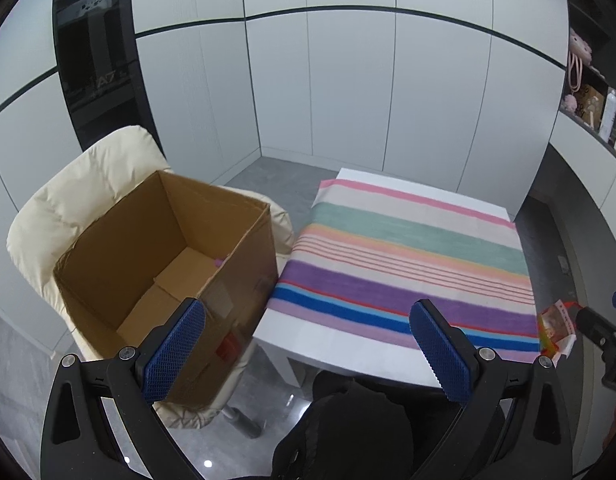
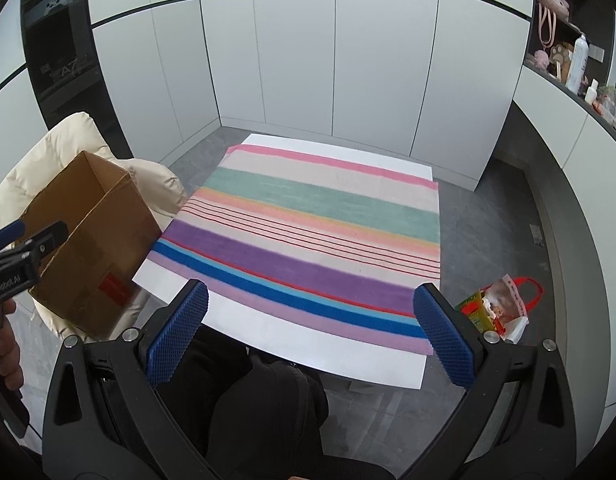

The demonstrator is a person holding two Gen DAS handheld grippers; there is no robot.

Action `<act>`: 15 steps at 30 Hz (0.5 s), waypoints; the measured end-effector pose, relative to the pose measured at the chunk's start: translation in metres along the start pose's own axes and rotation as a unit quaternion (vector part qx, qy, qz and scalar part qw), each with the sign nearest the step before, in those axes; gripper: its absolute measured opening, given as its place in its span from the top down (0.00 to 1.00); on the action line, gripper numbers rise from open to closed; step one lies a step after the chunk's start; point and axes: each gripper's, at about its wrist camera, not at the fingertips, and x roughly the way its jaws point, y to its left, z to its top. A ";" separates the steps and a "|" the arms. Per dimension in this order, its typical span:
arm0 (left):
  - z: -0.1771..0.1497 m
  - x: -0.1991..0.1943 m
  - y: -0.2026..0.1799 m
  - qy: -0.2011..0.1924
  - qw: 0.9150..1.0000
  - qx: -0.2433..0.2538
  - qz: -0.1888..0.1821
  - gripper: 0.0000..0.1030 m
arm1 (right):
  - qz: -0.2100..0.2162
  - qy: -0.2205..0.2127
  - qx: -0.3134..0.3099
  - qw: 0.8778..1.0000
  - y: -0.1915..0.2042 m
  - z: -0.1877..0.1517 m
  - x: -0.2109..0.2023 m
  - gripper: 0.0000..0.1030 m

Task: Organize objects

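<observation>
One cardboard box (image 1: 164,264) stands open-topped on one cream padded chair (image 1: 68,208) at about nine o'clock from the white tabletop (image 1: 304,340); its near right corner sits just beside the tabletop's left edge, though whether they touch is hard to tell. One small purple thing (image 1: 218,262) lies on the box floor against the right wall, too small to identify. One striped cloth (image 1: 407,256) covers most of the tabletop, leaving a bare white strip along the near edge and a thinner one at the far edge; nothing stands on the cloth, so its whole surface is open room. One plastic bag (image 2: 497,312) with red handles and colourful packets inside sits on the grey floor at about four o'clock, just beyond the tabletop's near right corner. The left gripper (image 1: 308,344) hangs over the near left corner, its two blue fingers (image 1: 176,348) spread wide with nothing between them, the left one over the box's near wall. The right gripper (image 2: 311,332) hangs over the near edge, its two fingers (image 2: 443,336) likewise wide apart and empty, the right one close to the bag in the view. In the right wrist view the left gripper shows at nine o'clock in front of the box, with part of a hand (image 2: 4,344) below it. White panelled walls close the far side, with grey floor free around the tabletop's far and right edges.
</observation>
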 end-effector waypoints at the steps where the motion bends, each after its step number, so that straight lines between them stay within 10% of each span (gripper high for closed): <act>1: -0.001 0.001 0.001 0.002 1.000 -0.001 -0.001 0.00 | 0.000 0.001 0.000 1.000 0.000 0.001 0.002 0.00; 15: -0.006 0.010 0.008 0.029 1.000 -0.004 0.000 0.00 | 0.007 0.013 -0.016 1.000 0.010 0.004 0.017 0.00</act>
